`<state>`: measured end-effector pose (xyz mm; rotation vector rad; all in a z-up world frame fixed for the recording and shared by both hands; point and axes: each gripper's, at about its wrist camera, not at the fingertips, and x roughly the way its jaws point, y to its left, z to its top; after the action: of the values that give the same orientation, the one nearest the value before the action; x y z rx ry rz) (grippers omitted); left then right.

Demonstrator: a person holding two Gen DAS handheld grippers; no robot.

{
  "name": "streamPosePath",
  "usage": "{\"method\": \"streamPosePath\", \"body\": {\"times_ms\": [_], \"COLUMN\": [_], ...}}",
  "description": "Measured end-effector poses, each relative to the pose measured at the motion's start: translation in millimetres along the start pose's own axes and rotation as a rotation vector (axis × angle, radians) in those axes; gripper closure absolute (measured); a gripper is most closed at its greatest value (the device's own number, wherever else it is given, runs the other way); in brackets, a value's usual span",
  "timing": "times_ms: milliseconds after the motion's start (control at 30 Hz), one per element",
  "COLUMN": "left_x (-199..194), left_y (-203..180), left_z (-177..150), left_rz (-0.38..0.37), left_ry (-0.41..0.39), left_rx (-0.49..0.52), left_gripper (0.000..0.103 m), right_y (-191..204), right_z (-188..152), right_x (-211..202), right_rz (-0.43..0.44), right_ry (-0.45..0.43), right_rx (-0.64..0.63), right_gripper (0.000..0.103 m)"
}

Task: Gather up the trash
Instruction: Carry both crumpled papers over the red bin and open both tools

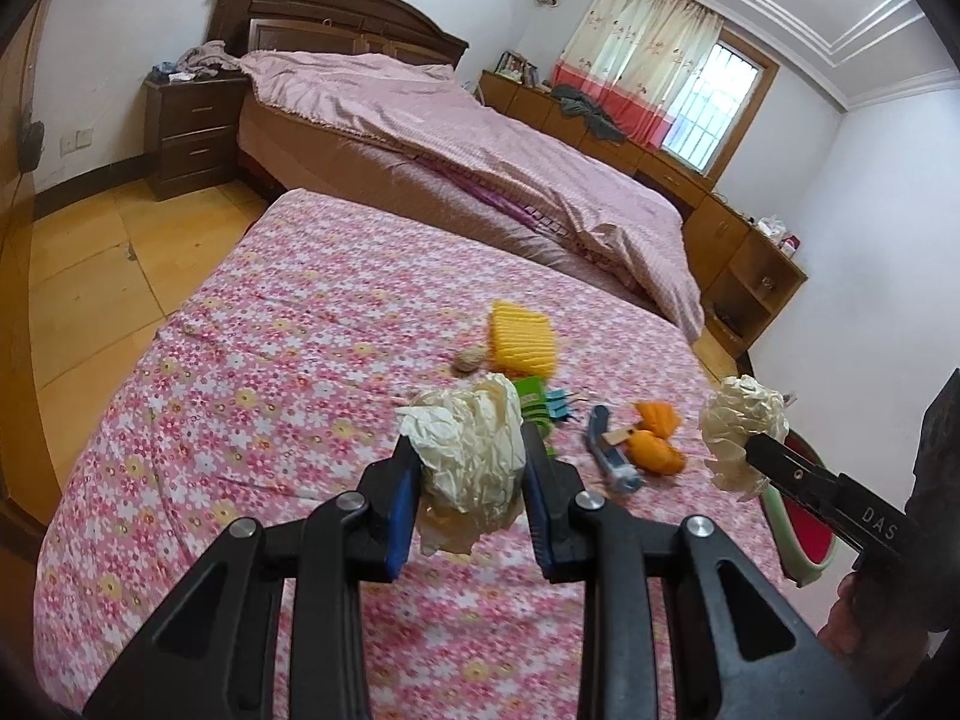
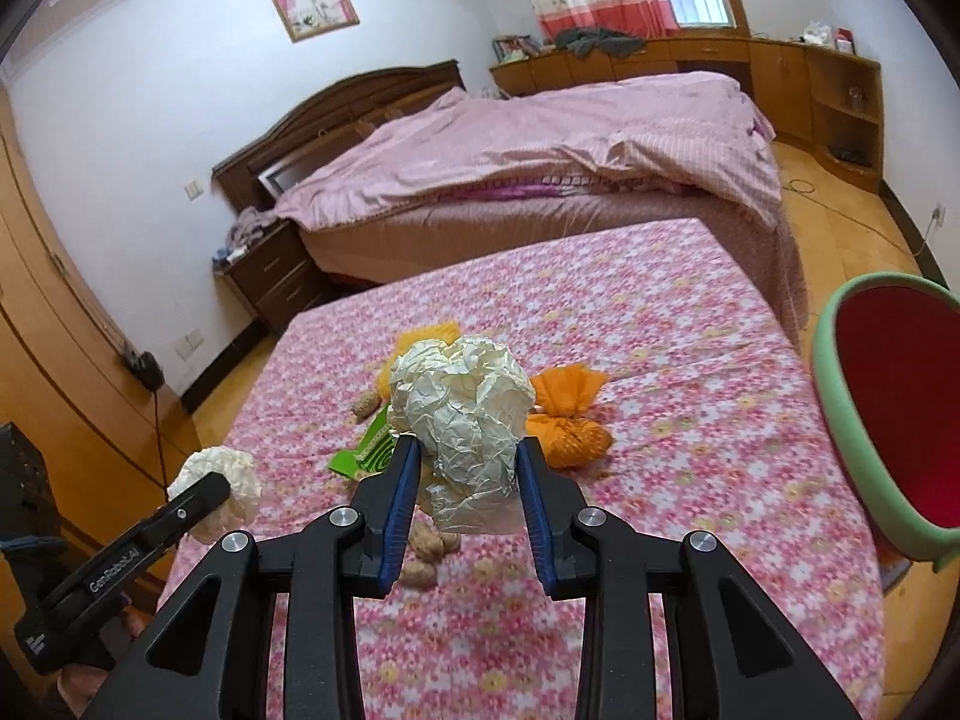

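Left hand-held gripper (image 1: pixel 471 468): closed on a crumpled cream paper ball (image 1: pixel 471 450), pinched between the blue pads (image 1: pixel 401 510), lifted clear of the tabletop (image 1: pixel 240 360) with its pink floral cloth. Same ball seen from the right wrist camera at lower left.

Right hand-held gripper (image 2: pixel 462 468): clamped on a second crumpled paper ball (image 2: pixel 462 414), likewise held above the cloth. From the left wrist view, off to the right, near the tabletop edge.

Container: green-rimmed bin with red interior (image 2: pixel 888 408), beside the right edge of the tabletop. Visible part of inside shows only red lining; bottom cannot be seen. Neither paper ball inside it.

On the tabletop, clustered mid-surface: yellow ribbed block (image 1: pixel 521 339), walnut (image 1: pixel 469 360) just beside it, green packet (image 1: pixel 534 405), small teal item (image 1: pixel 559 408) touching the packet, blue-grey tool (image 1: pixel 609 444), orange tied pouch (image 1: pixel 657 441) just right of the tool. Further walnuts (image 2: pixel 429 546) below the right gripper's ball, resting on the cloth.

Background: bed with pink quilt (image 1: pixel 468 138), well apart from the tabletop.
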<state>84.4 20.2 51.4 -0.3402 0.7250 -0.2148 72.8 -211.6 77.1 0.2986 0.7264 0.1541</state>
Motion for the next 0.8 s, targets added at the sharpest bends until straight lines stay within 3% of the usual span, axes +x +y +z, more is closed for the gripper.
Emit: {"method": "streamPosePath", "body": {"times_ms": [400,800], "left_x": [-41.9,-37.4], "left_y": [-52.3,-118.5], "left_z": [-6.9,-11.5], "left_rz": [-0.065,-0.176], "left_ry": [-0.044,0.01], "left_rx": [0.086,0.203], "left_gripper": [0.072,0.072], "right_y": [-20.1,-64.1], "right_z": [-11.2,-18.9], "right_x": [-69.2,-121.0], "right_rz": [-0.027,-0.105], "right_ry": [-0.107,-0.192], "right_rx": [0.046,0.156], "right_gripper": [0.069,0.069]}}
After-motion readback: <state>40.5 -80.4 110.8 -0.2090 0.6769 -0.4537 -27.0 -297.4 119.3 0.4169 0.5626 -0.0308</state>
